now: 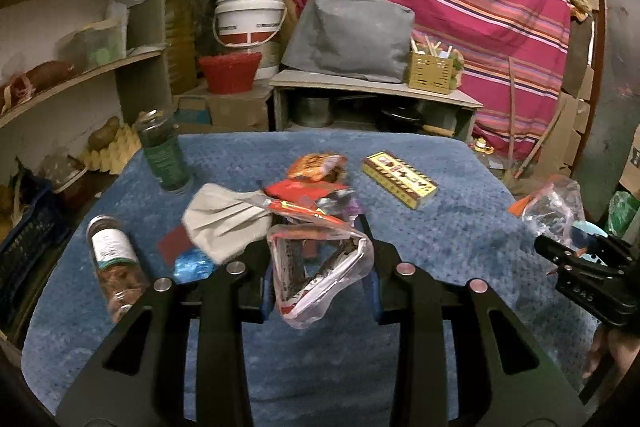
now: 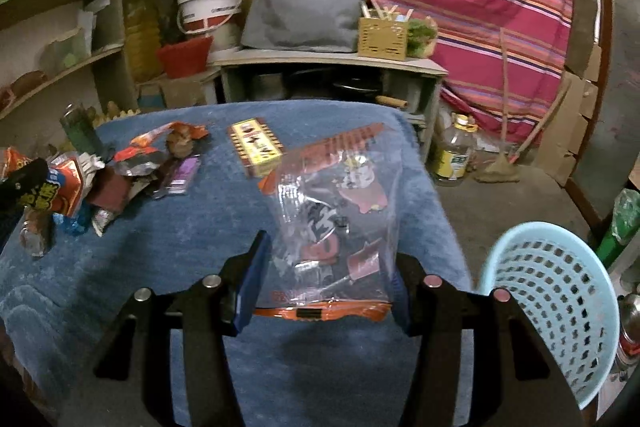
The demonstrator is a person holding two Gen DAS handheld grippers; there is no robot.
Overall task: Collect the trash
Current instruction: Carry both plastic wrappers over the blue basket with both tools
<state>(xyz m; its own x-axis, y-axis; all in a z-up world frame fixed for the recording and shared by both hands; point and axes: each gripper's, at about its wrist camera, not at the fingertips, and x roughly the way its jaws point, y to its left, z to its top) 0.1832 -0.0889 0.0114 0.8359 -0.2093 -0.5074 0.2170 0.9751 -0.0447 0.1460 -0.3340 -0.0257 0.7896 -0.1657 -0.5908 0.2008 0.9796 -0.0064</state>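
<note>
Holding items off the blue-carpeted table (image 1: 460, 235): left gripper (image 1: 320, 267), jaws narrowly parted, clamps a crumpled clear wrapper (image 1: 320, 283); right gripper (image 2: 324, 287), jaws about half open, grips a clear printed bag (image 2: 340, 219) by its orange-edged end. Remaining on table: wrapper pile (image 1: 312, 187) at centre, yellow carton (image 1: 400, 179) toward far right corner, two jars at left edge. Pale blue perforated basket (image 2: 560, 299) stands off the table's right edge.
</note>
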